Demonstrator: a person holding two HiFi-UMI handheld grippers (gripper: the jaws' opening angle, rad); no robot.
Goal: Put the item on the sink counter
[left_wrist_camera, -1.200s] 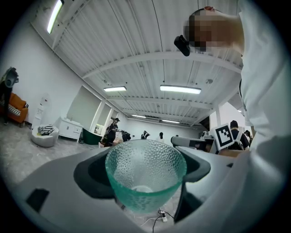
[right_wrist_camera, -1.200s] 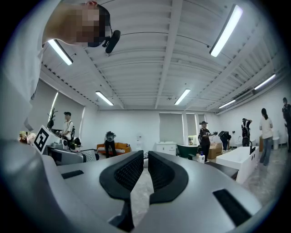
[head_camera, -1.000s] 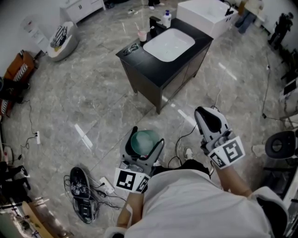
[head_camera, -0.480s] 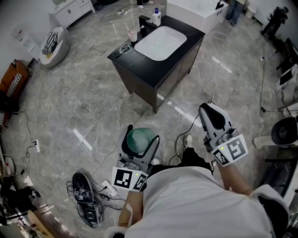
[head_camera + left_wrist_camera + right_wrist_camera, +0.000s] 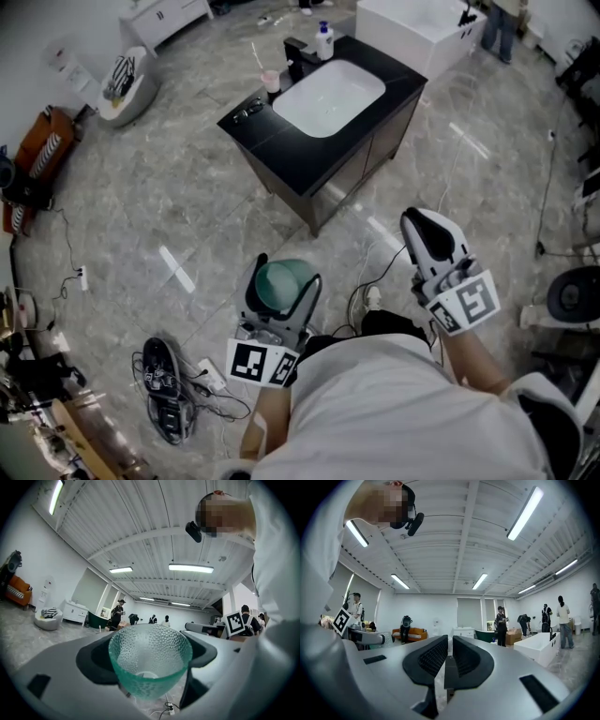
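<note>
L gripper point(image 5: 284, 291) grasps a green glass cup point(image 5: 150, 660): dimpled, see-through, upright, mouth up, looks empty. Jaws stand wide, one pad on each side of the cup wall, pressing on it. In head view the cup sits low centre, just ahead of the person's white shirt point(image 5: 394, 412), over the grey marble floor point(image 5: 187, 206).

R gripper point(image 5: 450, 654) is clenched: pads almost touching, only a thin slit btwn them, nothing in it. It points level, off to the right of the cup and apart from it.

Sink counter point(image 5: 267, 136): black cabinet w/ a white basin point(image 5: 328, 97) sunk in the top, upper centre of head view, well apart from both grippers. Cup not on it yet. Along the counter's far edge stand a white bottle point(image 5: 324, 42), a dark tap point(image 5: 298, 56) and a small pink tumbler point(image 5: 271, 82). A small dark thing lies near the left corner, too small to tell what. A white tub point(image 5: 422, 23) stands just behind the counter.

On the floor at the person's left: a dark object point(image 5: 164, 389) tangled w/ cables point(image 5: 225, 401), and a white power strip point(image 5: 212, 373) beside it.
</note>
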